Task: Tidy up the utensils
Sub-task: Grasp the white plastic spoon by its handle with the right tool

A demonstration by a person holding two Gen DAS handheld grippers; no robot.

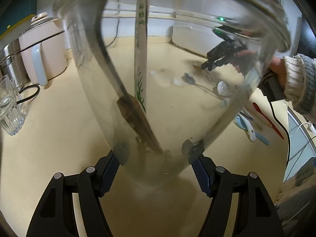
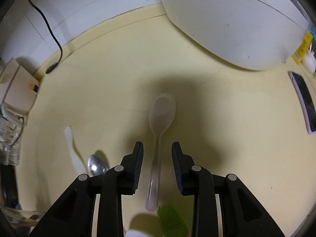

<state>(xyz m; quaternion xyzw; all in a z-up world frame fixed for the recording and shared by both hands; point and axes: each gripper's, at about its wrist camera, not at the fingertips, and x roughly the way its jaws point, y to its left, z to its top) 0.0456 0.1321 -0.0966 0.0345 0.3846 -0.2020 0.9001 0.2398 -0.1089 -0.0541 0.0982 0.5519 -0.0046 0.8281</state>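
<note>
- Pale yellow desk (image 2: 98, 90) runs back to a white wall, with a raised lip of the same yellow along the join.
- Left tool (image 1: 156, 158) is clamped on the base of a clear glass jar (image 1: 177, 79), held tilted over the desk; a dark-handled utensil (image 1: 136, 116) and a white one with a green leaf print (image 1: 140, 59) stand inside it.
- Right tool (image 2: 157, 167) has its jaws apart, pointing down, and a translucent plastic spoon (image 2: 161, 122) lies on the desk between the pads without touching them.
- Just left of that tool lie a metal spoon (image 2: 96, 165) and a white utensil (image 2: 72, 146); a green ridged item (image 2: 171, 219) sits below the spoon's handle.
- Further out: a black cable (image 2: 49, 29) by the wall, a large white appliance (image 2: 227, 29), and a phone (image 2: 305, 102) at the right.
- In the left view, a pale pink kettle (image 1: 43, 47) and a ribbed drinking glass (image 1: 9, 106) stand to the left; red, blue and white utensils (image 1: 254, 124) lie at the right.
</note>
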